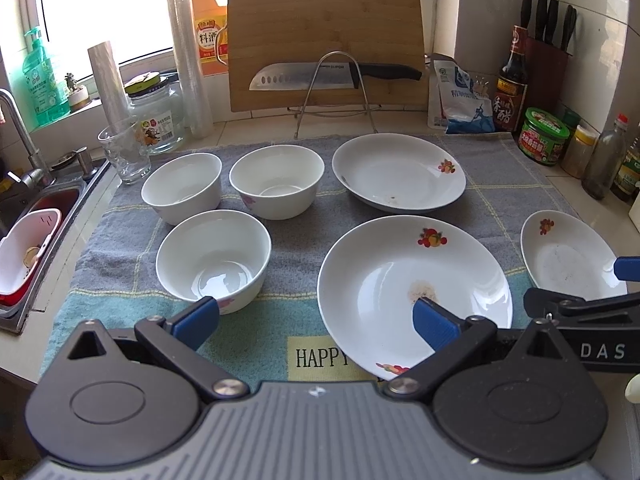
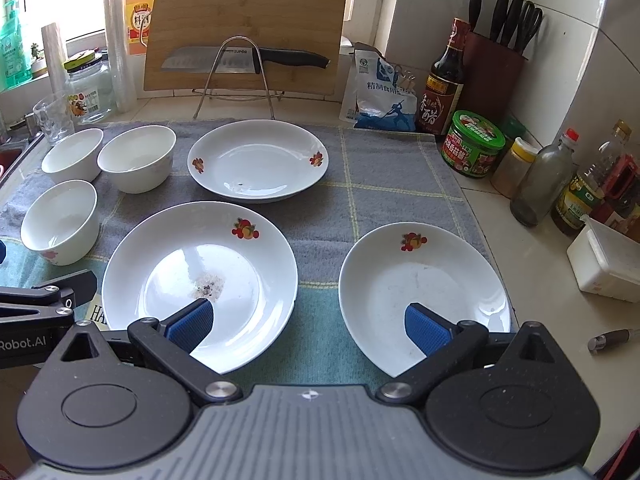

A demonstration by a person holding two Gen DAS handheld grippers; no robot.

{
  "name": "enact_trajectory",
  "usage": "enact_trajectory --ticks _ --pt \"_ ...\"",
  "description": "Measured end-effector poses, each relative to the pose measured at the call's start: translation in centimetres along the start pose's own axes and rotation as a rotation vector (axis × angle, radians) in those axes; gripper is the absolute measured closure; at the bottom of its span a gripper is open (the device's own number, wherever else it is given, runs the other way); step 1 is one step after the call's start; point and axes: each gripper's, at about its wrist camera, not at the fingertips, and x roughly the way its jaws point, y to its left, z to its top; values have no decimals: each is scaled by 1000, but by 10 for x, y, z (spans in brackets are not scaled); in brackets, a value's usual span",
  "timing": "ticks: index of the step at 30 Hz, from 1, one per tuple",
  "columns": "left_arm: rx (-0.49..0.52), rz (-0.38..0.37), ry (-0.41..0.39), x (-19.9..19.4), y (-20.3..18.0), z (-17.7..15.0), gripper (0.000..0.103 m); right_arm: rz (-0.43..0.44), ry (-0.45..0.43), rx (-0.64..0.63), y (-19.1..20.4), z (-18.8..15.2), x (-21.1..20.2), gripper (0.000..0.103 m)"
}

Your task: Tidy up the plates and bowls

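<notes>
Presently nothing is stacked: three plates and three bowls sit apart, all upright and mouth-up, on the towel (image 2: 380, 168). Largest, the near plate (image 2: 200, 272), carries dried residue at its centre; the far plate (image 2: 258, 160) and the right plate (image 2: 420, 288) follow, each round or nearly so — no long axis that matters, rims facing up. Bowls: near bowl (image 1: 214, 258), back bowls (image 1: 182, 186) and (image 1: 277, 186), close together. Left gripper (image 1: 316, 320) and right gripper (image 2: 308, 326) both hover spread wide, holding nothing. Risks, as judged: glazed rims slipping from a thin pinch, clinking against neighbours — and the towel dragging underneath.
</notes>
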Motion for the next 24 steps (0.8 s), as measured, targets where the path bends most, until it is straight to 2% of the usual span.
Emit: enact_trajectory --ticks 6,12,16,21,24 --pt "34 -45 -17 4 1 6 1 -11 -21 14 -2 1 -2 0" --pt "115 -107 -66 8 1 20 1 -15 -101 11 -12 -1 -9 0" --pt "165 -159 -68 16 0 31 1 -56 -127 26 -25 -4 -11 0" --pt "255 -247 -70 32 -9 39 1 -125 -150 46 -46 -25 -14 0" --pt "305 -286 -90 39 -21 45 1 -142 -135 67 -61 -41 -11 0"
